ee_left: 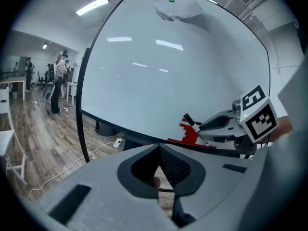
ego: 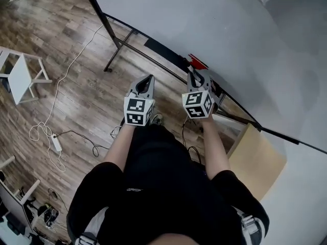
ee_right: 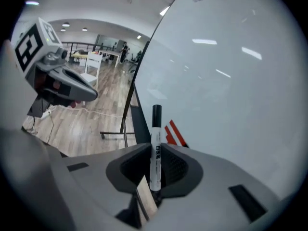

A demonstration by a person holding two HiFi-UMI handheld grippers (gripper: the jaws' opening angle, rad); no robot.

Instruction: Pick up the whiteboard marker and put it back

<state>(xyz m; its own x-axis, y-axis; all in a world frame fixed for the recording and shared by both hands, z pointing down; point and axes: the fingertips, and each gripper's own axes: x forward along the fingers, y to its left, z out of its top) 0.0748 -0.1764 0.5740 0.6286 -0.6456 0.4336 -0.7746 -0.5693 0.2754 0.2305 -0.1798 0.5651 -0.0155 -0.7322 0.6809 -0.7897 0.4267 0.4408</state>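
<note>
Pinched between narrowly parted jaws of right gripper (ee_right: 155,148): whiteboard marker (ee_right: 156,129), long axis along the jaws, black cap (ee_right: 156,110) pointing out toward whiteboard (ee_right: 231,81), near its lower edge. Facing whiteboard too: left gripper (ee_left: 159,148), pressed together, empty.

I count two grippers on my feeds, the left gripper (ego: 149,78) and the right gripper (ego: 193,76), with two marker cubes, the left cube (ego: 138,111) and the right cube (ego: 198,104). There is one whiteboard marker (ee_right: 155,148), one whiteboard (ego: 204,24) and one red-and-white striped object (ego: 197,62). On the floor I see one light wooden box (ego: 258,160), one white stool (ego: 20,78) fully in view, and one power strip (ego: 55,143).
</note>
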